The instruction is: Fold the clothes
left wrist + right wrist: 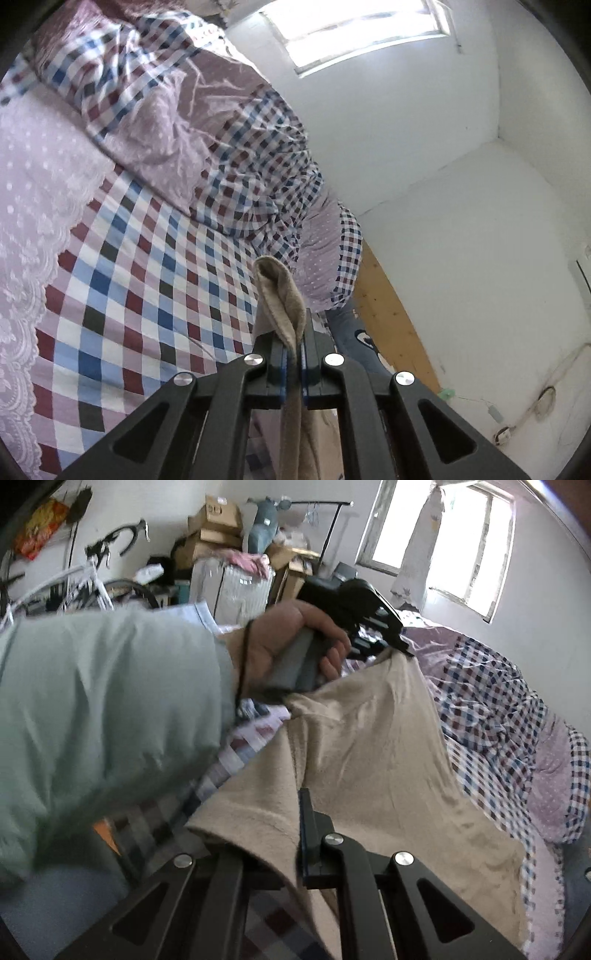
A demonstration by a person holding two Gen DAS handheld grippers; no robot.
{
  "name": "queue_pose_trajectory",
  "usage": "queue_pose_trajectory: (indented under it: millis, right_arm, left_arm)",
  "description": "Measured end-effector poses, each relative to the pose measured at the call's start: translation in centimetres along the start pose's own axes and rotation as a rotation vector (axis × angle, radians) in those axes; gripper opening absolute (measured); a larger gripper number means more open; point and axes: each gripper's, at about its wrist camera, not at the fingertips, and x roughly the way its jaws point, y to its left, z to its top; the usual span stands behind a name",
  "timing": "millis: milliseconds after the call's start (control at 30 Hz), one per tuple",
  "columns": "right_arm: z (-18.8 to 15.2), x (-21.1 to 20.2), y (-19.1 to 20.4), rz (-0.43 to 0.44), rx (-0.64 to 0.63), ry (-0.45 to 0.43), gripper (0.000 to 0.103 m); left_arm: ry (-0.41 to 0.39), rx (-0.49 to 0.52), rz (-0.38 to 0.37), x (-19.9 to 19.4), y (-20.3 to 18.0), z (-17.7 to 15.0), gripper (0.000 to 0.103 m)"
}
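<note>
Both grippers hold a beige garment above a checked bed.

The left gripper (294, 354) has its fingers pressed together on a fold of the beige garment (282, 295), which sticks out toward 12 o'clock. In the right wrist view, the right gripper (291, 834) pinches the garment's near edge, its left finger hidden under cloth. The garment stretches toward 1 o'clock to the left gripper in the person's hand (291, 642), above the bed (491, 746).
</note>
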Motion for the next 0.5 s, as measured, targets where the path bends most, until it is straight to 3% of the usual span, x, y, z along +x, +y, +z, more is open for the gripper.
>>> queue_pose_trajectory:
  millis: [167,500]
  right_arm:
    - [-1.3,1.5,-0.8,0.046,0.127,0.040,0.004]
    - [-3.5,-2.7,-4.5,0.023,0.268,-0.043,0.004]
  left_arm:
    - [0.050,-0.084,0.130,1.2,3.3,-0.7,0.003]
    - [0.037,-0.046,0.134,2.3,-0.6,-1.6,0.003]
